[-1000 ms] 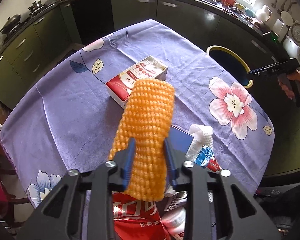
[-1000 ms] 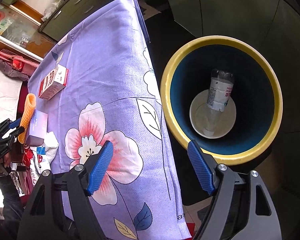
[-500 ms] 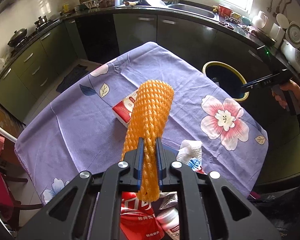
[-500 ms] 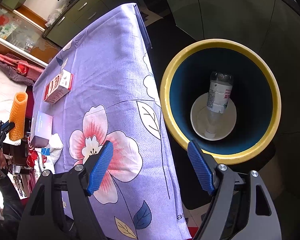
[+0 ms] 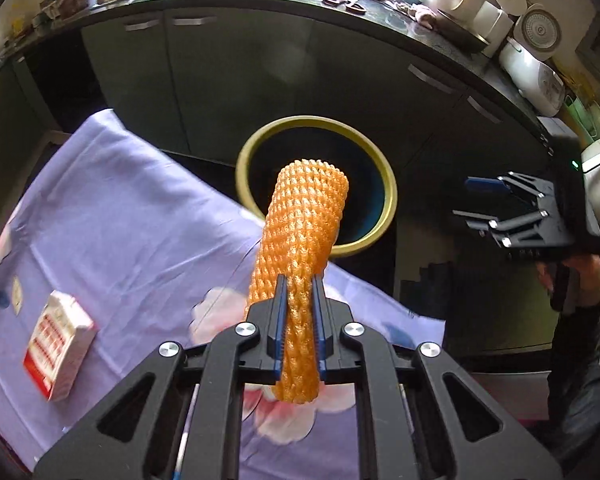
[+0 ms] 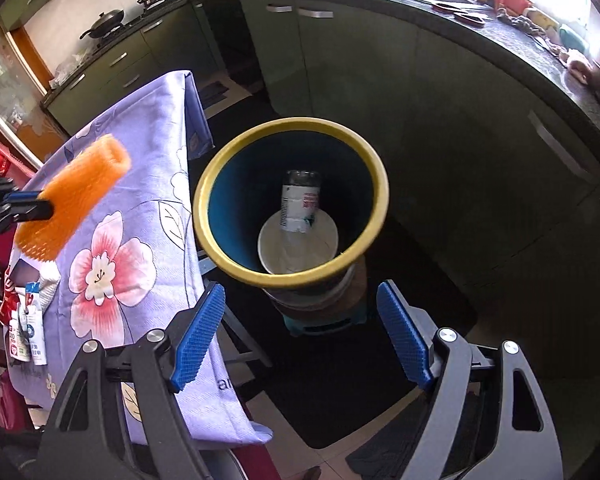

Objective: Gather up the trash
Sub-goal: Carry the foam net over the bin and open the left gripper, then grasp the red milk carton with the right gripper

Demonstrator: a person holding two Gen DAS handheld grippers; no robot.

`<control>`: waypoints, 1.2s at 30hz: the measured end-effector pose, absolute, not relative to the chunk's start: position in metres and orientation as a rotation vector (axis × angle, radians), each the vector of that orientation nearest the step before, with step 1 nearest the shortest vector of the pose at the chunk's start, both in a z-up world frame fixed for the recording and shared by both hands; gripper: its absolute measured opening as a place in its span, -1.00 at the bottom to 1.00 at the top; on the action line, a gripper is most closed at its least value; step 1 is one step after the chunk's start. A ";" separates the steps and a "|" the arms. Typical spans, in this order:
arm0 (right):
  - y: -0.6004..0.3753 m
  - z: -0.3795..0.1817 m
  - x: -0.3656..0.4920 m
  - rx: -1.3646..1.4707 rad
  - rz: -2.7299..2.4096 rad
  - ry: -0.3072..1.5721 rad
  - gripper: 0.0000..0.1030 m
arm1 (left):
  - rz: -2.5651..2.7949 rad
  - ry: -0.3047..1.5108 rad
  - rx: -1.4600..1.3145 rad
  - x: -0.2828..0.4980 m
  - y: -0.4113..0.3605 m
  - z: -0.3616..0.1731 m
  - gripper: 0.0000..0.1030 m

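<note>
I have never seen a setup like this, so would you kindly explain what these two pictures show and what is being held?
No robot here: a person holds hand-operated tongs in each hand, each with a fisheye camera looking along its two fingers. The left wrist view shows the left tongs shut on an orange foam net sleeve, above a table with a purple floral tablecloth. A red and white carton lies on it. The right wrist view shows the right tongs, open and empty, above a yellow-rimmed bin beside the table. Inside it, a plastic bottle sits on something white.
</note>
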State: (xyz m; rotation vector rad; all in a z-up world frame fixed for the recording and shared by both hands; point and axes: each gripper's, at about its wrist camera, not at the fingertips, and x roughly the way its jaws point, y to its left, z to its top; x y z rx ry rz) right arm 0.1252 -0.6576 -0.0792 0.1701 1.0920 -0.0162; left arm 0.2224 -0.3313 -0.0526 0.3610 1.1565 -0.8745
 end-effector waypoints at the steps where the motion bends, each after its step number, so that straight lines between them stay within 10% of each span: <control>1: -0.663 -0.079 0.119 0.176 -0.021 1.088 0.55 | -0.878 1.168 0.358 0.228 -0.350 -0.060 -0.78; 7: -0.685 -0.077 0.092 0.215 -0.028 1.064 0.55 | -0.828 1.201 0.312 0.265 -0.431 -0.101 -0.73; 11: -0.689 -0.077 0.083 0.232 -0.030 1.058 0.55 | -0.747 1.178 0.301 0.283 -0.452 -0.121 -0.02; 16: -0.683 -0.078 0.080 0.216 -0.027 1.060 0.55 | -0.766 1.174 0.281 0.279 -0.436 -0.112 0.01; 36: -0.475 -0.075 0.181 -0.051 0.444 1.086 0.62 | -0.401 0.867 0.121 0.137 -0.062 0.007 0.32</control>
